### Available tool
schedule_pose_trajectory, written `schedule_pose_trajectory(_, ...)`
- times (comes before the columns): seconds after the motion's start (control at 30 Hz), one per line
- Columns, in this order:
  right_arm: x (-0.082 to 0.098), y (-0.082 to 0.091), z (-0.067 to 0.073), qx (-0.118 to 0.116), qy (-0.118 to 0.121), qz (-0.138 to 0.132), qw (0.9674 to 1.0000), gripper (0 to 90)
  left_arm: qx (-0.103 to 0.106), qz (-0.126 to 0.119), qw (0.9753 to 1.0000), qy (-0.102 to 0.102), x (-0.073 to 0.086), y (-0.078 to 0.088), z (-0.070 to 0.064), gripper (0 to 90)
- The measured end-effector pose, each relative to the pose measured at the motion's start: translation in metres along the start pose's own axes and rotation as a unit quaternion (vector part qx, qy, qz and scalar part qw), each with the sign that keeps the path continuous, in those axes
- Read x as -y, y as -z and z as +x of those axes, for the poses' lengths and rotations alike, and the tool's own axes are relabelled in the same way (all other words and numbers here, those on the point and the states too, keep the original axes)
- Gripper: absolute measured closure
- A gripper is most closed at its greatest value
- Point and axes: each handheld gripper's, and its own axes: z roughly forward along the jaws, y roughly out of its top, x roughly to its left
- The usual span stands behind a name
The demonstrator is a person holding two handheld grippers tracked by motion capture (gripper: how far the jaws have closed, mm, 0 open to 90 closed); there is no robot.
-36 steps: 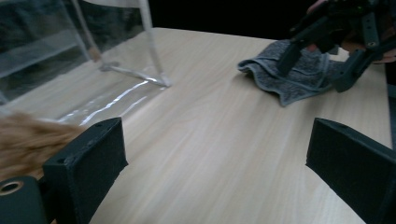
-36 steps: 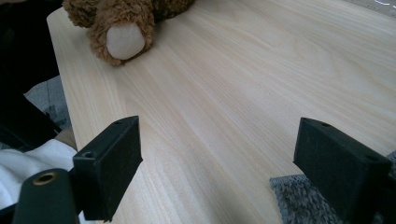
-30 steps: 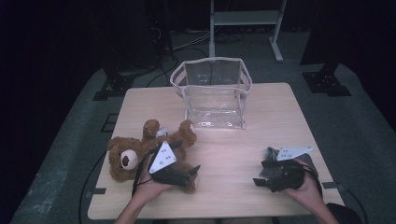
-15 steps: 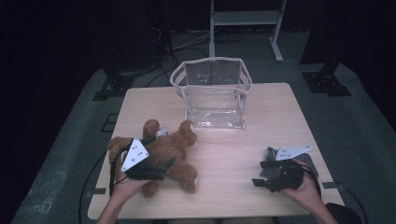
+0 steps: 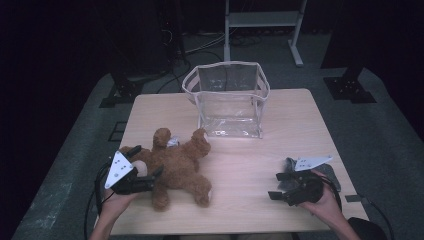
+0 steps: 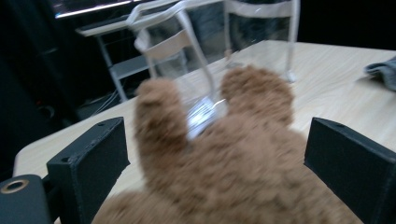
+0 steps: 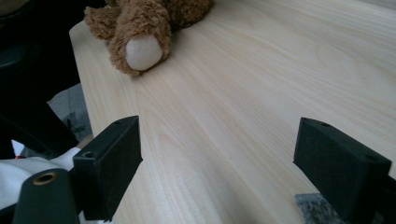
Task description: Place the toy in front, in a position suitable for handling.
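Wooden counter (image 5: 300,125), dark surroundings beyond its edges.

Teddy bear (image 5: 175,162) lies on the counter's near-left part, limbs spread, one pale-soled foot toward the near edge. Its head end is partly covered by the left claw (image 5: 150,177) and that claw's grey plate, so the face cannot be made out.

Left claw: jaws spread wide, one on each side of the bear's fur in the left gripper view; the fur sits between them with gaps showing on both sides, not pinched. That view is blurred up close; a small shiny patch between the bear's raised limbs is not identifiable.

Clear plastic bag (image 5: 227,100) with white trim stands upright at the far middle of the counter, just beyond the bear, mouth open.

Right claw (image 5: 280,186): jaws apart over bare wood at the near right, holding nothing. A grey cloth (image 5: 330,172) lies beside that hand, mostly hidden by it.
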Motion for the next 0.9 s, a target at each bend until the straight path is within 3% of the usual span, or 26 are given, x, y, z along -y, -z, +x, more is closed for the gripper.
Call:
schedule_pose_trajectory(0.2, -0.005, -0.005, 0.004, -0.003, 0.008, 0.004, 1.0, 13.9, -0.009, 0.007, 0.9998, 0.013, 0.015, 0.007, 0.007, 5.0)
schedule_pose_trajectory(0.4, -0.015, -0.01, 0.007, -0.012, 0.013, -0.003, 0.9998, 13.3, -0.023, 0.015, 0.9996, 0.011, 0.027, 0.013, 0.012, 5.5)
schedule_pose_trajectory(0.63, -0.033, -0.02, 0.019, -0.033, 0.033, -0.019, 0.9987, 13.3, -0.043, 0.042, 0.9979, 0.025, 0.051, 0.011, 0.022, 9.0)
schedule_pose_trajectory(0.9, -0.047, -0.034, 0.025, -0.043, 0.045, -0.019, 0.9979, 13.2, -0.059, 0.052, 0.9968, 0.014, 0.057, 0.003, 0.026, 16.7)
